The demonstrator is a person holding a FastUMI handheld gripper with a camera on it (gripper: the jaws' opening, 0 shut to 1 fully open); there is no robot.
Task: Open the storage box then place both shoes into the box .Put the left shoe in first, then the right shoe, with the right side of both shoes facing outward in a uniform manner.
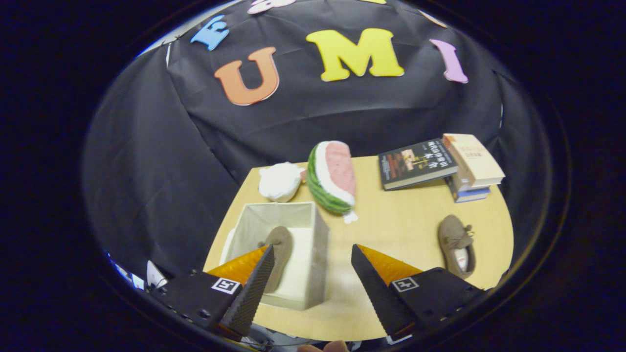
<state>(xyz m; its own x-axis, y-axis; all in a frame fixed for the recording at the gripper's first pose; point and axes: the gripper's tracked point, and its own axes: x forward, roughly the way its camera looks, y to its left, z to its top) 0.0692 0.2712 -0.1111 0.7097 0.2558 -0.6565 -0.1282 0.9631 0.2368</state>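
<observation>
Second shoe (457,246) is lying flat on the table (391,220), out beyond the right finger and well apart from the box (279,244). Brown, suede-looking, laced, opening facing up. It's looking light and soft, so my guess is the upper is going to collapse under a pinch; the heel collar or the sidewall by the sole is probably the stiffest place to take hold. Fuzzy surface, so slipping is unlikely.

First shoe (279,254) is already sitting inside the box, toe pointing away, partly hidden by the left finger. Box is open, white fabric walls, looking light enough to slide if nudged by a finger.

Gripper (310,254) is hovering above the near right corner of the box, fingers spread wide, nothing between them.

Table is pale wood, smooth, matte, with bare room between the box and the second shoe. Behind the box: a white plush toy (279,182) and a watermelon-slice plush (332,177), just beside each other. A stack of books (442,166) is sitting at the far right edge. Black cloth is closing off the booth behind.
</observation>
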